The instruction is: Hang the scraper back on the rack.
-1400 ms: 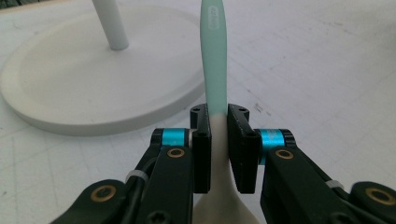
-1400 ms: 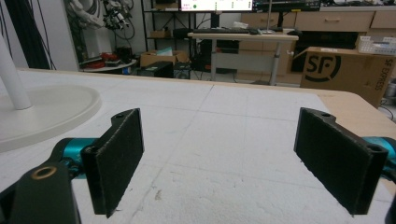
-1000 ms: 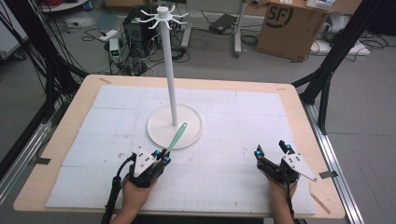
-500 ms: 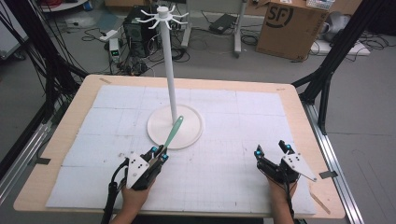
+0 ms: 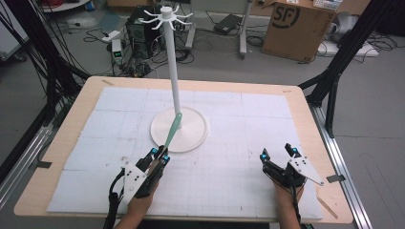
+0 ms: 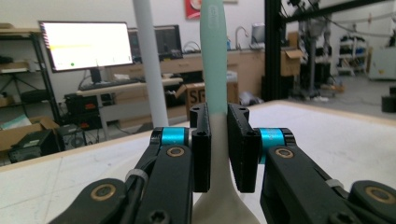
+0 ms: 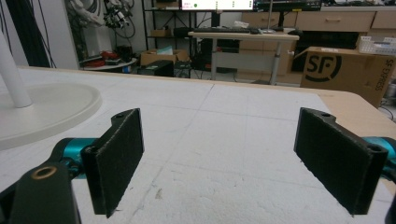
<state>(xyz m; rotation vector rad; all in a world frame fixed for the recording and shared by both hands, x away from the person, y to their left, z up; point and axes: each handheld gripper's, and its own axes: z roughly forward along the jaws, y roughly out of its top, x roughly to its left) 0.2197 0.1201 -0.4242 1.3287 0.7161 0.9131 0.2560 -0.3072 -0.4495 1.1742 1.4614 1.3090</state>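
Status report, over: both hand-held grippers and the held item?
Left hand-held gripper shut on mint-green and white plastic spoon. Right hand-held gripper open, nothing between its jaws. White stand with round base close ahead of spoon.

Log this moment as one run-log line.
left claw: shut on mint-and-white utensil, handle raised toward stand pole | right claw: open, holds nothing, low above mat | stand base: on mat

Stand (image 5: 179,129) sits mid-table (image 5: 86,102). Left gripper (image 5: 157,153) lies near and left of its base, its utensil (image 5: 173,130) slanting far-right over that base. Right gripper (image 5: 277,153) sits near right, well apart.
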